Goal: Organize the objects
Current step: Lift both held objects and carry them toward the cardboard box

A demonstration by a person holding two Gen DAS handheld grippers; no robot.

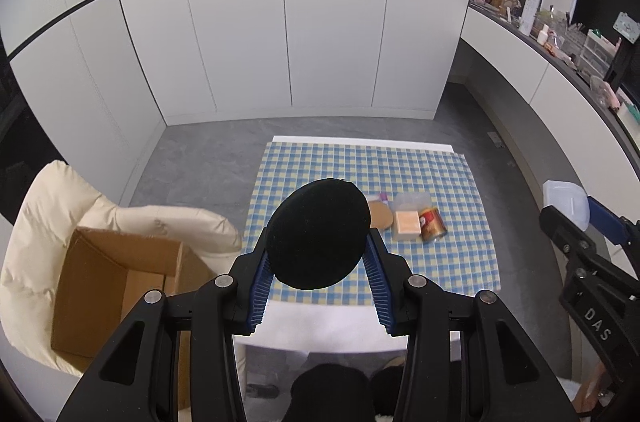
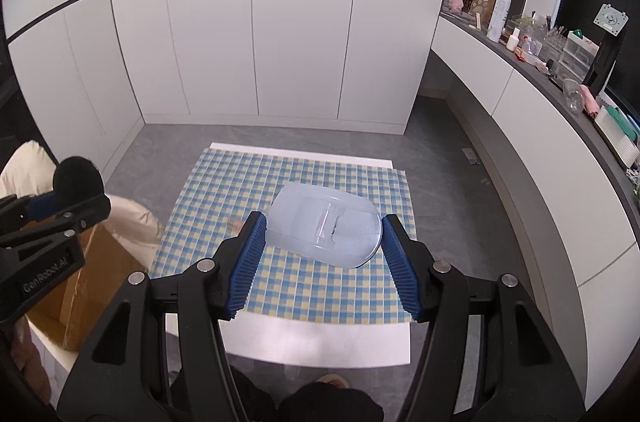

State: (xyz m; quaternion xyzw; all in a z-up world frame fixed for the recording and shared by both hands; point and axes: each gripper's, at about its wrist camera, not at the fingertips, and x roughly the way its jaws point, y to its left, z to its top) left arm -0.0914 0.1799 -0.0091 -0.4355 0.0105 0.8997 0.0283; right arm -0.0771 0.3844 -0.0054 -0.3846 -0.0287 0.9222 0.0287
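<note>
1. While both tools hang high above the table, the left gripper [image 1: 318, 236] has its blue ribbed fingers [image 1: 262, 280] pressed against either side of a flat black round pad [image 1: 319, 232], jaws partly closed and gripping it.
2. Over on the right, the right gripper [image 2: 323, 224] clamps a clear plastic container [image 2: 324, 224] between its fingers, jaws set wide around it; nothing can be made out inside it.
3. Down below, a blue-and-yellow checked cloth [image 1: 440, 174] covers the white table [image 2: 320, 342].
4. On the cloth's middle sits a small cluster: a round cork coaster [image 1: 380, 215] at left, partly hidden behind the black pad.
5. Just right of it, a second clear tub [image 1: 412, 200] with a peach-coloured block [image 1: 407, 223] in or on its near part — which, I cannot tell.
6. Touching that block's right side, a gold-and-red tin can [image 1: 433, 223] lies tilted on its side.
7. Left of the table, an open cardboard box [image 1: 112, 286] rests on a cream padded chair [image 1: 44, 206]; its visible inside shows only bare cardboard.
8. Far right, a dark counter [image 2: 560, 82] carries bottles and small clutter.
</note>
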